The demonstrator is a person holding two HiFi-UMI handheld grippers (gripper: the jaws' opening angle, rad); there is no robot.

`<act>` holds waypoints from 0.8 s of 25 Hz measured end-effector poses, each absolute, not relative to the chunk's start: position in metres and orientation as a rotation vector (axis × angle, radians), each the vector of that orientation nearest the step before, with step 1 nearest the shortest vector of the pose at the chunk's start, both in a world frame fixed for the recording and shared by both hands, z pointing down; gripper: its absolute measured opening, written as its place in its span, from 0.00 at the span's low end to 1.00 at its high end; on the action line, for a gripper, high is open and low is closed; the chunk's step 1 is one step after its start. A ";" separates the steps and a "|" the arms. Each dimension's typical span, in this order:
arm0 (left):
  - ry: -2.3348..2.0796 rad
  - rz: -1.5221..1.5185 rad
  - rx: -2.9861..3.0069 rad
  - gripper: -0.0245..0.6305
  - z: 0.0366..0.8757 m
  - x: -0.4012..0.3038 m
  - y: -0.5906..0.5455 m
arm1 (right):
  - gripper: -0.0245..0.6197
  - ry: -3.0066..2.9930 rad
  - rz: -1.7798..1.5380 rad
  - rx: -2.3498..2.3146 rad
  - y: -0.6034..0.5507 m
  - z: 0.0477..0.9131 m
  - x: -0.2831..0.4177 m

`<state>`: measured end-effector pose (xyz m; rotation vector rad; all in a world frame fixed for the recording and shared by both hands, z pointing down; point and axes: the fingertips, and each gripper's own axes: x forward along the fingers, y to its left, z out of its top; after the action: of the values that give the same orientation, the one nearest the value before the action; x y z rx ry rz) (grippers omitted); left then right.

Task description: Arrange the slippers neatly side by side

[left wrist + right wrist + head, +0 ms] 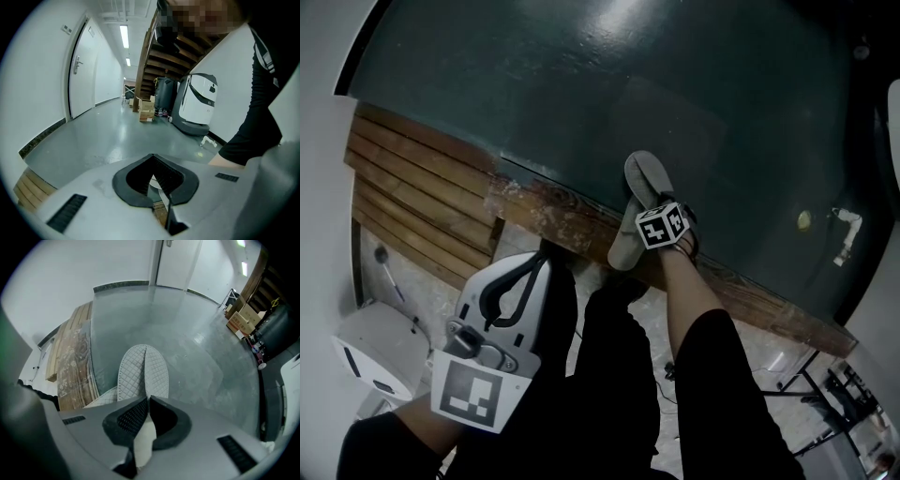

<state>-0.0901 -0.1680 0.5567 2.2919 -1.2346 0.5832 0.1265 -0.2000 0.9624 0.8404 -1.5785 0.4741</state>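
The slipper (639, 187) lies at one o'clock, over the edge of the wooden boards (422, 187), and is clenched in the right gripper (146, 404). The left gripper (157, 178) is closed on nothing. The pick-up seems in hand. Next, the slipper must be lifted and laid beside its pair.

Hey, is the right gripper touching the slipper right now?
Touching. The right gripper view shows the right gripper with its jaws closed on the pale edge of the slipper, which is pinched between the pads.
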 end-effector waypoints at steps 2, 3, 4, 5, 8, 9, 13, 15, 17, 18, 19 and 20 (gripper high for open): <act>-1.232 0.573 2.311 0.04 0.555 -0.085 -0.175 | 0.06 -1.572 0.489 0.863 -0.201 0.959 0.131; -1.232 0.567 2.323 0.04 0.553 -0.082 -0.178 | 0.06 -1.568 0.500 0.875 -0.200 0.957 0.133; -1.231 0.561 2.334 0.04 0.552 -0.079 -0.180 | 0.06 -1.564 0.512 0.887 -0.200 0.955 0.137; -1.230 0.555 2.344 0.04 0.550 -0.076 -0.182 | 0.06 -1.558 0.525 0.901 -0.199 0.952 0.140; -1.220 0.543 2.365 0.04 0.547 -0.068 -0.185 | 0.06 -1.536 0.604 0.971 -0.194 0.942 0.152; -1.214 0.540 2.372 0.04 0.546 -0.066 -0.185 | 0.06 -1.524 0.642 1.000 -0.191 0.939 0.157; -1.172 0.555 2.415 0.04 0.545 -0.054 -0.182 | 0.06 -1.473 0.759 1.089 -0.176 0.929 0.175; -1.145 0.570 2.448 0.04 0.546 -0.048 -0.180 | 0.06 -1.451 0.788 1.115 -0.165 0.925 0.183; -1.123 0.572 2.470 0.04 0.546 -0.042 -0.179 | 0.06 -1.429 0.820 1.139 -0.153 0.922 0.191; -1.115 0.570 2.476 0.04 0.546 -0.038 -0.178 | 0.06 -1.417 0.840 1.157 -0.148 0.921 0.195; -1.107 0.566 2.481 0.04 0.545 -0.035 -0.178 | 0.06 -1.405 0.867 1.179 -0.141 0.921 0.200; -1.100 0.562 2.485 0.04 0.544 -0.032 -0.177 | 0.05 -1.390 0.900 1.204 -0.135 0.920 0.204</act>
<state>-0.0316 -0.1766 0.5444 2.4849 -1.0999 0.5624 0.2041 -0.1345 0.9205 1.2036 -1.3901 0.9000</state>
